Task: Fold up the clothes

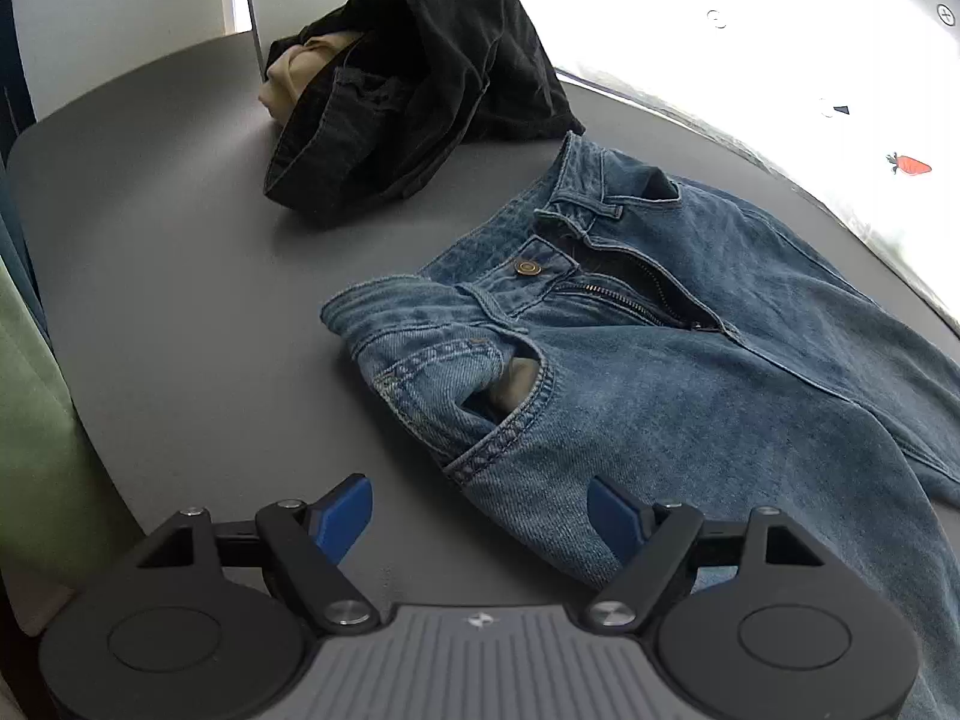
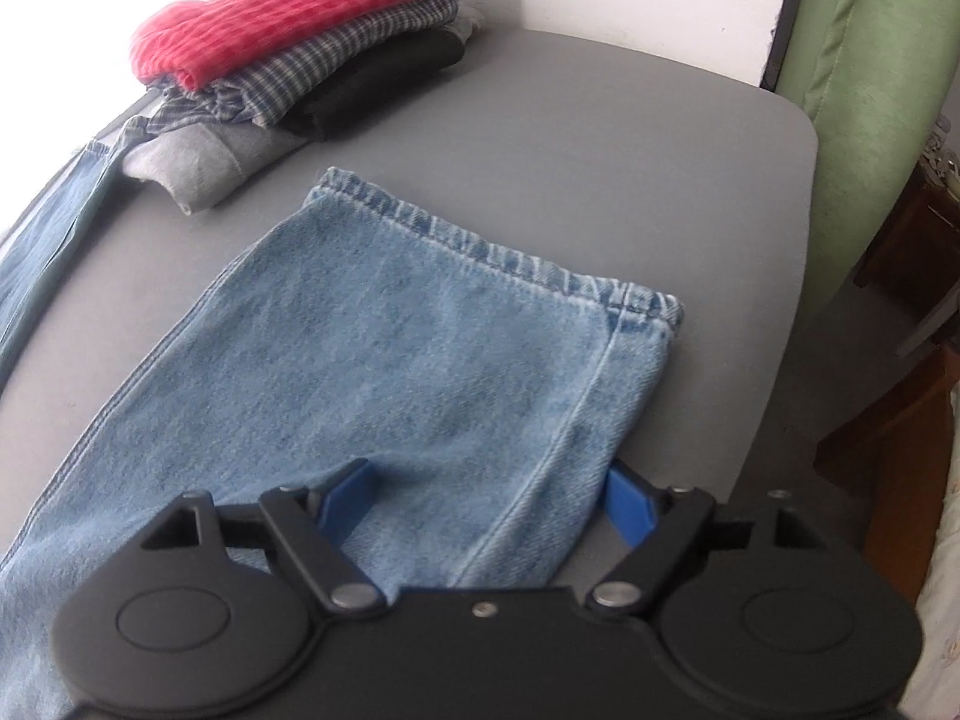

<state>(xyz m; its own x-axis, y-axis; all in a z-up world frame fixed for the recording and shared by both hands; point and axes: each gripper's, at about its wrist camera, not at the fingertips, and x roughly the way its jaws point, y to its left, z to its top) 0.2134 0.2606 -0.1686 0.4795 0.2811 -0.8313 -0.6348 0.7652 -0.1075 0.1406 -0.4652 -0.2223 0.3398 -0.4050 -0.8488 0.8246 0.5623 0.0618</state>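
Note:
Blue jeans [image 1: 660, 372] lie flat on the grey table [image 1: 180, 276], waistband and open zipper facing me in the left wrist view. My left gripper [image 1: 480, 510] is open and empty, just short of the jeans' hip pocket edge. In the right wrist view a leg of the jeans [image 2: 384, 372] lies flat with its hem away from me. My right gripper [image 2: 489, 498] is open, its jaws standing either side of the leg's near edge, holding nothing.
A heap of black and tan clothes [image 1: 414, 84] sits at the table's far side. A stack of folded clothes [image 2: 300, 60], red check on top, lies beyond the hem. A green chair [image 2: 870, 90] stands past the table's right edge.

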